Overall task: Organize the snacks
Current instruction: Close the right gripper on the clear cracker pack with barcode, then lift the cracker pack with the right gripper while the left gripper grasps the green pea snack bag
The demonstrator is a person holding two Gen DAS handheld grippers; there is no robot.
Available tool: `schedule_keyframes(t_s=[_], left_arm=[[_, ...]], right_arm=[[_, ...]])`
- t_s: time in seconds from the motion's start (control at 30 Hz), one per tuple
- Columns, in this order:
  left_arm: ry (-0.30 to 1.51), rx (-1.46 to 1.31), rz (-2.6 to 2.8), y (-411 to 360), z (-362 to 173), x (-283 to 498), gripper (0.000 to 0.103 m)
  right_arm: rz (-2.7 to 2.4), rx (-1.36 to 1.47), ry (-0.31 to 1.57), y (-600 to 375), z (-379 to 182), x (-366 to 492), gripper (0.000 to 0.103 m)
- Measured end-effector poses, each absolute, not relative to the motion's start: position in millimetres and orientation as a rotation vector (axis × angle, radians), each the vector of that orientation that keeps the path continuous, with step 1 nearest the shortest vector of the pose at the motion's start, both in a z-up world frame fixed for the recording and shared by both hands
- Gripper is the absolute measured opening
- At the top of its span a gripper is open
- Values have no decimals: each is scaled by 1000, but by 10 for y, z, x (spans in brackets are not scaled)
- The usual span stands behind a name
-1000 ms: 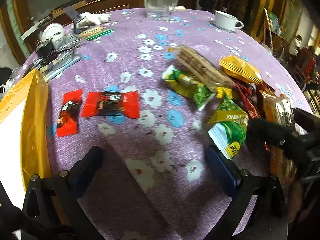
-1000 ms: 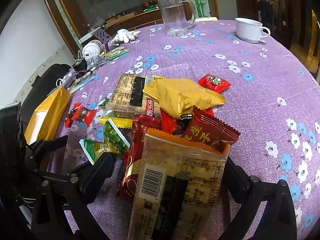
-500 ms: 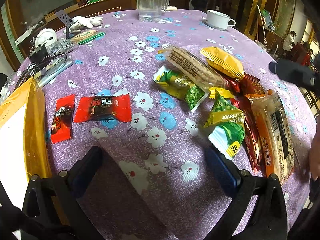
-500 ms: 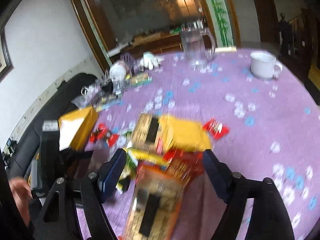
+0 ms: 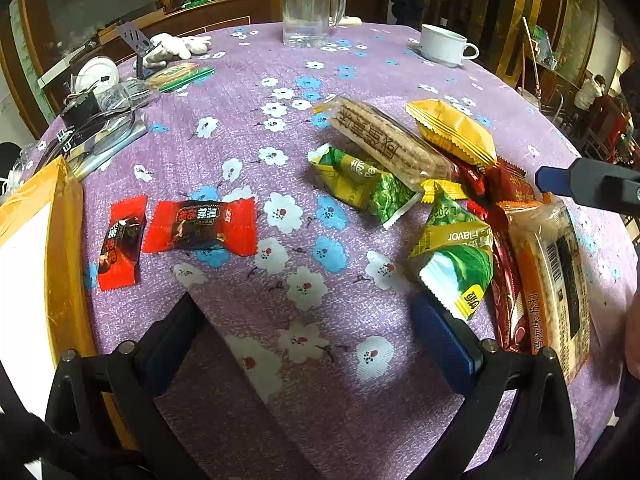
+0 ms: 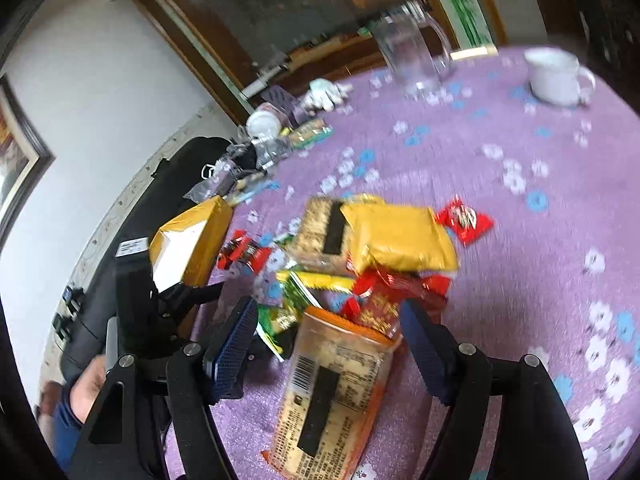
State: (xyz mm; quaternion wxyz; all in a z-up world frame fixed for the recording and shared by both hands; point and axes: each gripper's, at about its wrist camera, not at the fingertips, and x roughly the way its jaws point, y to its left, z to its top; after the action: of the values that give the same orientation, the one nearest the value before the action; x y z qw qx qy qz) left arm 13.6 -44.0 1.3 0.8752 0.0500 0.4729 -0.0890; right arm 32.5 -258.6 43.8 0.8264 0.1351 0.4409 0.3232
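A pile of snack packets lies on the purple flowered tablecloth [image 5: 240, 120]: a yellow packet [image 5: 452, 130], a cracker pack [image 5: 384, 140], green packets [image 5: 456, 248] and an orange-trimmed cracker pack [image 5: 552, 276]. Two red candies [image 5: 200, 226] lie apart on the left, next to a yellow box [image 5: 36, 248]. My left gripper [image 5: 308, 332] is open and empty, low over the cloth near the green packet. My right gripper [image 6: 328, 340] is open and empty, raised above the orange-trimmed cracker pack [image 6: 332, 392]; one of its fingertips [image 5: 556, 180] shows in the left wrist view.
A glass mug [image 5: 308, 8] and a white cup [image 5: 444, 44] stand at the far side. White gloves [image 5: 176, 46], a phone stand and loose clutter [image 5: 100, 120] lie far left. The table's round edge runs close on the right.
My right gripper has lifted up and back from the pile, leaving the orange-trimmed cracker pack on the table. My left gripper has stayed almost in place.
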Motion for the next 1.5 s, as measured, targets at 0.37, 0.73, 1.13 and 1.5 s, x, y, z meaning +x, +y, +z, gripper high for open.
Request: schedule_keyframes(t_s=[0.37,0.73,1.13,1.5], left_arm=[[1168,-21,-68,-492,101,-201,103],[953,-62,-36,-375,441,-511,69],[938,-41,-94,-416,560,-535,61],[1009,11,-185,-844,411,3,61]], right_arm=[[616,222,967,-2607,438,346,76],[597,4,1007,-2322,407,-206,81],[530,-41,947,-2303,567,-141,62],[577,109,809,-2513,821,425,60]])
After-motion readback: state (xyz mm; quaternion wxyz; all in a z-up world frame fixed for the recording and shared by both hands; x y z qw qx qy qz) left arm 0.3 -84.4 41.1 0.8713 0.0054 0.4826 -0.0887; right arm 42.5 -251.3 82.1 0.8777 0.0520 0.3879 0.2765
